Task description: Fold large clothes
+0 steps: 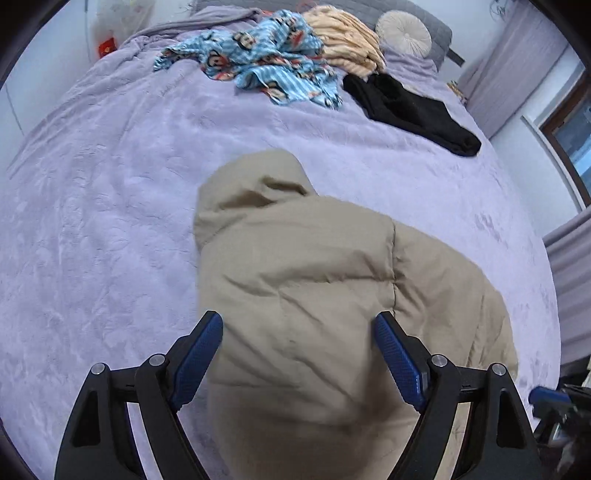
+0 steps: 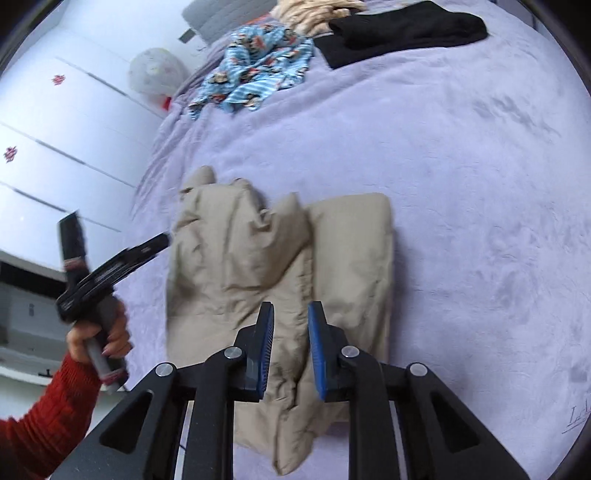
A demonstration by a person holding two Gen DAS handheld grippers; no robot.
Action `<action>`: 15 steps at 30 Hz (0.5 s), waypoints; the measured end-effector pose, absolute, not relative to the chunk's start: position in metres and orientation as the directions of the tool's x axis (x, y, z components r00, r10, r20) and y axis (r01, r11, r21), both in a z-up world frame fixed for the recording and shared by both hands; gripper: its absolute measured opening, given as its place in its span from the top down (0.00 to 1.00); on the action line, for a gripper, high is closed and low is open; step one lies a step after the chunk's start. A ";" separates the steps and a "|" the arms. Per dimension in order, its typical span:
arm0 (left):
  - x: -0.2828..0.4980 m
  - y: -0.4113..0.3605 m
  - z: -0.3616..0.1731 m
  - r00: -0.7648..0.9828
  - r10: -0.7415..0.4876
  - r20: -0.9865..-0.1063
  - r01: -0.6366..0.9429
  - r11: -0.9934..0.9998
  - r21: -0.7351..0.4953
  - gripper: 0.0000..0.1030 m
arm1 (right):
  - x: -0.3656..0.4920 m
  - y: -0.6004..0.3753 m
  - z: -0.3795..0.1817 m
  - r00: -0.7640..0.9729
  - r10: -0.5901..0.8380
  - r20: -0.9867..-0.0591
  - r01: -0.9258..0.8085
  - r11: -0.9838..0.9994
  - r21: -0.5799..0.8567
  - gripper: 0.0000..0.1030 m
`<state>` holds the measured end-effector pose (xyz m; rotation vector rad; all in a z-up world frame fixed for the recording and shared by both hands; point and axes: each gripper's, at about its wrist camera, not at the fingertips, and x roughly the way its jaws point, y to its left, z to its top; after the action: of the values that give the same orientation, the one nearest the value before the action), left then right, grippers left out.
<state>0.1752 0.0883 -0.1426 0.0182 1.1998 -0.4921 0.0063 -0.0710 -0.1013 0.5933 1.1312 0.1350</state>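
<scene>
A beige puffy jacket [image 1: 314,280] lies folded lengthwise on the lavender bed cover [image 1: 110,206], hood toward the far side. My left gripper [image 1: 297,325] is open wide above the jacket's near part, empty. In the right wrist view the jacket [image 2: 258,251] lies in the middle of the bed. My right gripper [image 2: 290,314] hovers over its near end, jaws partly open with nothing clamped between them. The left gripper [image 2: 110,266] shows at the left of that view, held by a hand in a red sleeve beside the jacket's left edge.
At the bed's far end lie a blue patterned garment [image 1: 266,62], a cream striped garment [image 1: 343,37], a black garment [image 1: 410,110] and a round pillow [image 1: 404,31]. A white wardrobe [image 2: 55,129] stands left of the bed. A window [image 1: 572,125] is at right.
</scene>
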 end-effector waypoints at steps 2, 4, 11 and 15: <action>0.165 0.067 -0.154 0.294 -0.293 -0.910 0.413 0.897 -0.156 0.17 | 0.002 -0.046 -0.106 0.386 0.396 -0.833 0.134 0.869 0.476 0.79; 0.156 0.053 -0.160 0.312 -0.267 -0.912 0.431 0.895 -0.115 0.17 | 0.007 -0.031 -0.123 0.318 0.342 -0.884 0.110 0.913 0.393 0.79; 0.136 0.044 -0.151 0.303 -0.263 -0.916 0.471 0.877 -0.096 0.15 | -0.014 -0.043 -0.222 0.168 0.312 -0.935 0.316 0.882 0.351 0.98; 0.118 0.064 -0.132 0.290 -0.258 -0.921 0.454 0.885 -0.105 0.15 | -0.014 -0.042 -0.223 0.173 0.313 -0.934 0.334 0.873 0.354 0.98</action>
<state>0.1180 0.0637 -0.1324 0.1907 1.1855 -0.4790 -0.0142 -0.0418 -0.2226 0.5555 1.4199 -0.0164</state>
